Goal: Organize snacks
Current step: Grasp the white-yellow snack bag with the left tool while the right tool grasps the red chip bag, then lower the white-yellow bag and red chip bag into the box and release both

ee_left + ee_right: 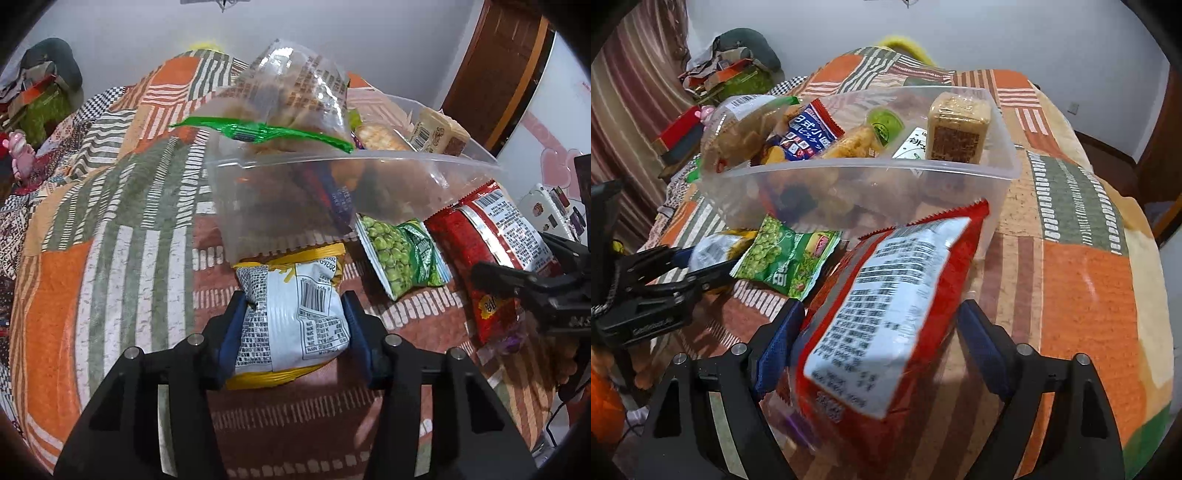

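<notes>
Patchwork quilt point(1082, 280) in orange, green and brown covers the bed and carries everything; its far edge runs out of view. Near the middle sits a clear tub point(1004, 173), its frosted wall blurring the snacks packed inside, so only the tops read: a tan cake block point(958, 129) and a blue biscuit pack point(809, 138). Against the tub's front lies a red bag point(886, 325), its lower end cut off by the frame, pinched between the fingers of the right hand-held gripper point(881, 314). A green pea pack point(402, 254) lies flat between the two bags. The left hand-held gripper point(293, 306) squeezes a yellow-and-white bag point(291, 317), its top edge tucked under the tub's wall.
</notes>
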The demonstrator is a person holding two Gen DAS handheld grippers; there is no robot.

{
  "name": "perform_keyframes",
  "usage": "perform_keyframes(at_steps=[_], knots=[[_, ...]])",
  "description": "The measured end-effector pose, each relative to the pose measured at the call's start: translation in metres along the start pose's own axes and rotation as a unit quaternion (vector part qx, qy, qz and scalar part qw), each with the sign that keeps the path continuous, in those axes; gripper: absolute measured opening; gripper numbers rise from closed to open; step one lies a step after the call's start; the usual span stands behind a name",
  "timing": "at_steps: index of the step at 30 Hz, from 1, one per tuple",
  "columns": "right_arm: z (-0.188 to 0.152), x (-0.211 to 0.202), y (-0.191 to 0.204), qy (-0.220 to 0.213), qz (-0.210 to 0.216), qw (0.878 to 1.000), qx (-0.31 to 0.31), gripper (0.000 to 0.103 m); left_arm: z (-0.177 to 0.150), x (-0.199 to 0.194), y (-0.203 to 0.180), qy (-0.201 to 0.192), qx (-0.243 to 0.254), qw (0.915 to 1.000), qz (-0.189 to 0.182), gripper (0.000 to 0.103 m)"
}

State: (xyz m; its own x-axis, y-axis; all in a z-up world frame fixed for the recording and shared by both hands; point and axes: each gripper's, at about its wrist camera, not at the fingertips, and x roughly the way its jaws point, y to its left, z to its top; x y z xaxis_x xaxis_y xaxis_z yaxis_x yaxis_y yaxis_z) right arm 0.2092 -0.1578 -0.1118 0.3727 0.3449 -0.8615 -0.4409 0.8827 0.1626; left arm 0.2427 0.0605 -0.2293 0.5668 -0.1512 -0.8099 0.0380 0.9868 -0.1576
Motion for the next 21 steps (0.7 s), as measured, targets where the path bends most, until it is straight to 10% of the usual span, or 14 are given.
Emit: perform_keyframes(at_steps=[9,21], knots=[[-0.004,-0.022,-0.006,-0.029,0.020,0.999,0.010,0.035,-0.005,-0.032,-0.003,-0.024,0.001,0.9996,0.012,0.051],[-0.012,-0.053,-0.006,-0.057,0.029,0.998,0.007,0.029,0.006,-0.074,-0.034,-0.062,0.021,0.9979,-0.003,0.051]])
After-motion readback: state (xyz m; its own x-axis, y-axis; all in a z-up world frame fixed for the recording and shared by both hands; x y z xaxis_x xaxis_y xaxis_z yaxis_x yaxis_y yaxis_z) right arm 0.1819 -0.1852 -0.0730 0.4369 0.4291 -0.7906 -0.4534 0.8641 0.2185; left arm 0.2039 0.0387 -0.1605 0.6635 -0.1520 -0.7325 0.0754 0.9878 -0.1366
